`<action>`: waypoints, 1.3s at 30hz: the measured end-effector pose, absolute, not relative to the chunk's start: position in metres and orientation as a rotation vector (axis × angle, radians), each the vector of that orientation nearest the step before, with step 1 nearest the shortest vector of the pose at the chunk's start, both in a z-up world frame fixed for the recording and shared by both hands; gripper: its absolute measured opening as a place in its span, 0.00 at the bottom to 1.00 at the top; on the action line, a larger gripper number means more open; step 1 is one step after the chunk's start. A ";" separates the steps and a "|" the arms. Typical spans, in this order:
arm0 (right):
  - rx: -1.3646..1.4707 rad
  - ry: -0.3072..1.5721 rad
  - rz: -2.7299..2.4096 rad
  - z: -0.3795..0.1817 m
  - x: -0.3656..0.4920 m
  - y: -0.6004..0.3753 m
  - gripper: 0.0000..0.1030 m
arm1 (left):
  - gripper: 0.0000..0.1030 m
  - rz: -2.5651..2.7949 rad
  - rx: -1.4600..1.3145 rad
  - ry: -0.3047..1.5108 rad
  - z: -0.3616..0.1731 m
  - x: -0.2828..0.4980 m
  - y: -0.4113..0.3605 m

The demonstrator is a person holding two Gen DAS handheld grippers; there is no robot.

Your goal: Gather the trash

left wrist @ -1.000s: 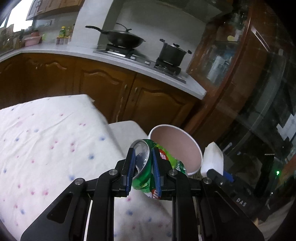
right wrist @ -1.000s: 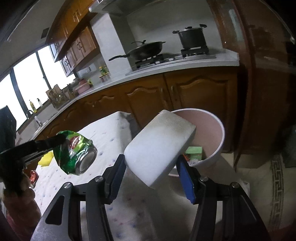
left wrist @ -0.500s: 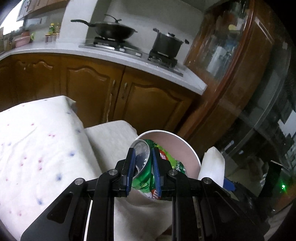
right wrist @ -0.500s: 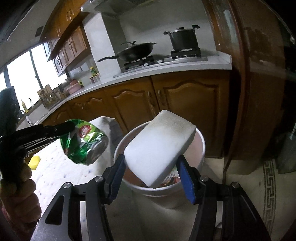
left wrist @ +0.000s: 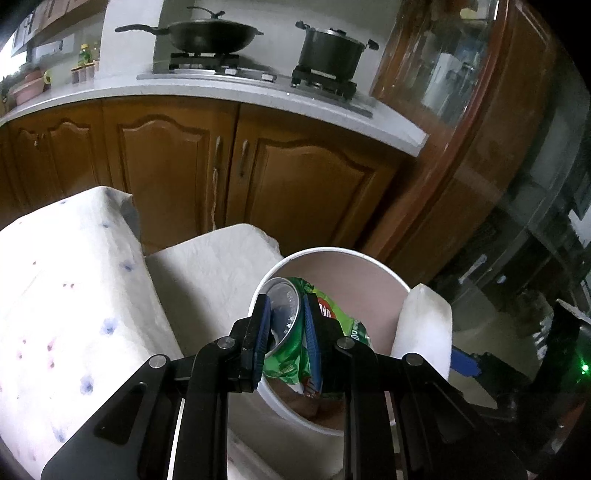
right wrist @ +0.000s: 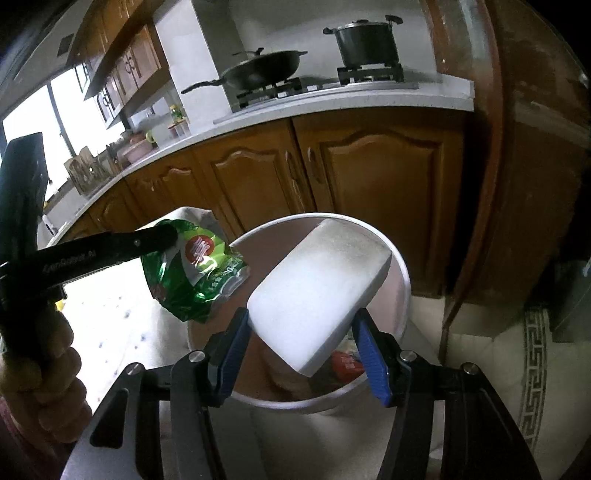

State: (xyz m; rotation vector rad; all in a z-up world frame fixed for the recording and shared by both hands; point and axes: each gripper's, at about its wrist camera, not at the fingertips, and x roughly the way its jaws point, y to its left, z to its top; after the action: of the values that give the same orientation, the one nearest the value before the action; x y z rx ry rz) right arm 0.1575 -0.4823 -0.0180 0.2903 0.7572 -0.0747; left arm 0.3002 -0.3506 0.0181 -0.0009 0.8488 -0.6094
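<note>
My left gripper (left wrist: 283,314) is shut on a crushed green can (left wrist: 291,343) and holds it above the left part of a white trash bucket (left wrist: 369,258). The can also shows in the right wrist view (right wrist: 192,273), hanging over the bucket's left rim (right wrist: 402,273). My right gripper (right wrist: 303,332) is shut on a white foam block (right wrist: 317,291) and holds it tilted above the bucket's mouth. The block shows in the left wrist view (left wrist: 424,328) at the bucket's right rim. Some red and green trash (right wrist: 345,363) lies inside the bucket.
A table with a dotted white cloth (left wrist: 55,295) is at the left, a lower cloth-covered surface (left wrist: 210,266) beside the bucket. Brown kitchen cabinets (left wrist: 258,177) and a counter with a wok (left wrist: 210,35) and pot (left wrist: 332,50) stand behind. A glass-fronted cabinet (left wrist: 517,184) stands at the right.
Both grippers have moved from above the table toward the bucket. The can and the foam block now hang over its mouth. Both grips are unchanged.
</note>
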 end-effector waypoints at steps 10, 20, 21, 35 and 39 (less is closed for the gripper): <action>0.290 0.802 -0.078 -0.025 0.168 -0.486 0.62 | 0.17 -0.636 0.049 0.920 0.005 0.309 -0.364; 0.330 0.793 -0.101 -0.025 0.165 -0.492 0.70 | 0.20 -0.641 0.056 0.913 0.008 0.307 -0.363; 0.337 0.787 -0.103 -0.025 0.164 -0.493 0.71 | 0.20 -0.637 0.057 0.911 0.008 0.306 -0.362; 0.433 0.658 -0.123 -0.022 0.136 -0.493 0.77 | 0.37 -0.581 0.015 0.868 0.013 0.282 -0.322; 0.453 0.605 -0.120 -0.016 0.127 -0.487 0.79 | 0.41 -0.565 -0.002 0.852 0.016 0.268 -0.307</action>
State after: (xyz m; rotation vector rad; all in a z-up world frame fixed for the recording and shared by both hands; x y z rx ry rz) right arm 0.1267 -0.4867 -0.0164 0.4527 0.6046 -0.1200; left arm 0.2679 -0.3067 0.0156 -0.0018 0.8522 -0.5651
